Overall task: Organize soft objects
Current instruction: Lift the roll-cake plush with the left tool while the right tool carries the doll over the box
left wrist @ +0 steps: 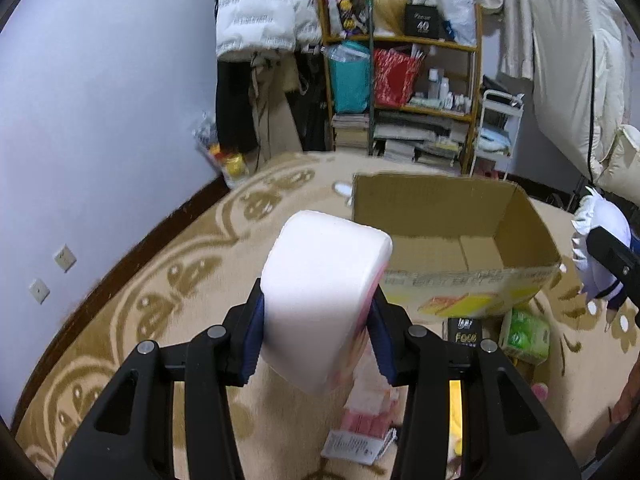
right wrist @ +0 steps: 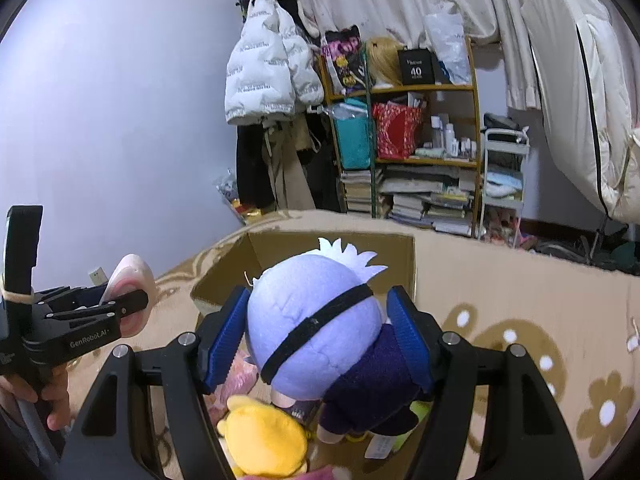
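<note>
The left gripper (left wrist: 316, 320) clamps a white cushion (left wrist: 324, 296) above the carpet (left wrist: 160, 280), cardboard box (left wrist: 452, 216) at two o'clock; only the right wrist view shows the right gripper (right wrist: 320, 332) squeezing a lavender-headed doll (right wrist: 320, 328), yellow plush (right wrist: 264, 440) at seven o'clock.

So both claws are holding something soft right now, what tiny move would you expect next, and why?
Probably the left gripper carries its white cushion forward over the open cardboard box and lets go. The cushion is held clear of the carpet, and the box just ahead looks empty. The right gripper, gripping the plush doll, would likely follow.
</note>
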`<state>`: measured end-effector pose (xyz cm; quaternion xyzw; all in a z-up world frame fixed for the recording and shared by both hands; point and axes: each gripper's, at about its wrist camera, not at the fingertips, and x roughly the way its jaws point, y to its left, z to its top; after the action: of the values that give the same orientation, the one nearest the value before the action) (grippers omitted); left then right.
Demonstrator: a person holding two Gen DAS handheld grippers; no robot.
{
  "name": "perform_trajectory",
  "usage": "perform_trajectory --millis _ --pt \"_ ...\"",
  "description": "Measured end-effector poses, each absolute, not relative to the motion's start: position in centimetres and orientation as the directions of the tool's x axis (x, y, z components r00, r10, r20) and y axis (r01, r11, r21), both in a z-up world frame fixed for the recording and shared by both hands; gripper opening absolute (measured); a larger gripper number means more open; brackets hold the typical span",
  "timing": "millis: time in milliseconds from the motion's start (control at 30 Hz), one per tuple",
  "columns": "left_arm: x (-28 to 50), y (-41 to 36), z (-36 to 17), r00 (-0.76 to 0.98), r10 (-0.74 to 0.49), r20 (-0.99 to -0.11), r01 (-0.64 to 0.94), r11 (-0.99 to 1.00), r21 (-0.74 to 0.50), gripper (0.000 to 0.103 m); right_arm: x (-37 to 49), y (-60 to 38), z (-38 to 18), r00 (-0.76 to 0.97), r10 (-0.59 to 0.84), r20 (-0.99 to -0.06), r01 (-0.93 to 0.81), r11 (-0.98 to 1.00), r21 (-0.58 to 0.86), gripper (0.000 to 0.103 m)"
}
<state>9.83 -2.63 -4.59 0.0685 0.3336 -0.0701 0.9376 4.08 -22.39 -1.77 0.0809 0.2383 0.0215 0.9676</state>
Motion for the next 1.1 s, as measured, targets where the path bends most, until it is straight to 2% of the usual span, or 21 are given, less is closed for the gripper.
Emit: perform_trajectory --millis 567,1100 --pt "12.4 -6.1 -1.9 0.826 -0.119 -0.551 0.232 0.963 0.14 0.045 7.7 -23.2 -0.1 0.915 0.082 -0.396 -0.047 0.994 0.095 0.074" --pt "14.8 -8.2 -2.2 0.843 -0.136 -0.52 0.256 0.952 0.165 0.045 12.3 -23.9 -2.0 0.906 0.1 -0.411 -0.086 0.995 0.052 0.074"
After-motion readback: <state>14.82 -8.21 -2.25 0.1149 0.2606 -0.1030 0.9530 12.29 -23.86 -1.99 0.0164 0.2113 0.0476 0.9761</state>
